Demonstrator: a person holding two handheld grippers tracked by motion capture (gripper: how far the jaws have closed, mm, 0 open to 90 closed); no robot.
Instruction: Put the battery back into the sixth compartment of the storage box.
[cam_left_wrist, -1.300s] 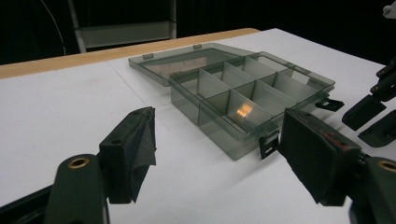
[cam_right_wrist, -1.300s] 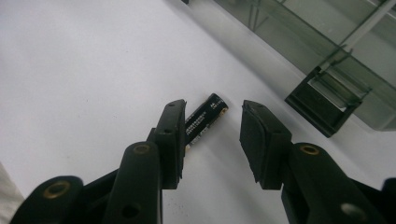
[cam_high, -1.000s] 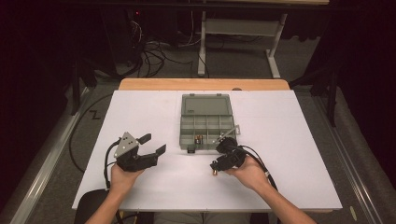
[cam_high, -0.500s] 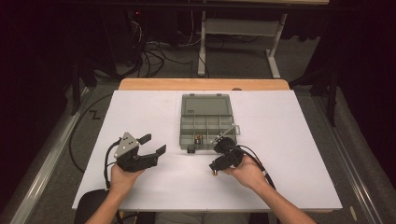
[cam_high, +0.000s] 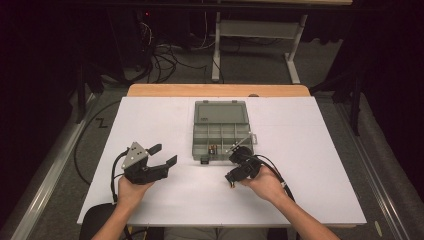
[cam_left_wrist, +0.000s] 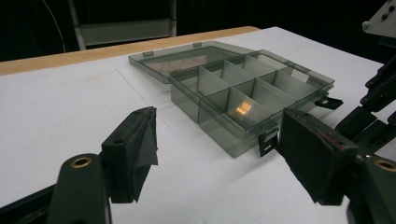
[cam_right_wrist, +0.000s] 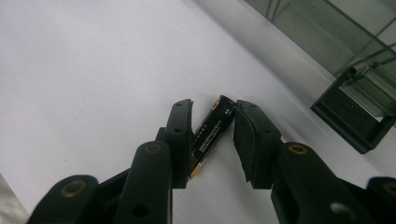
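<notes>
A black battery (cam_right_wrist: 212, 128) lies on the white table between the jaws of my right gripper (cam_right_wrist: 212, 109). The jaws have just been closing around it. It rests slanted against the left pad (cam_right_wrist: 181, 135), and a gap shows beside the right pad (cam_right_wrist: 245, 140). From above, the right gripper (cam_high: 232, 179) points down at the table just in front of the open compartment box (cam_high: 196, 142). My left gripper (cam_high: 165, 154) hovers open and empty left of the box, aimed at the box's (cam_left_wrist: 219, 135) near corner.
The box's clear lid (cam_high: 221, 112) lies flat behind it. A small object with a gold glint (cam_left_wrist: 243, 108) sits in a front compartment. Black latches (cam_left_wrist: 267, 142) stick out from the box's front. The table's wooden far edge (cam_high: 165, 90) borders dark floor and cables.
The right gripper's jaws stand a little closer together over the same spot. Both hands and the box have stayed where they were.
</notes>
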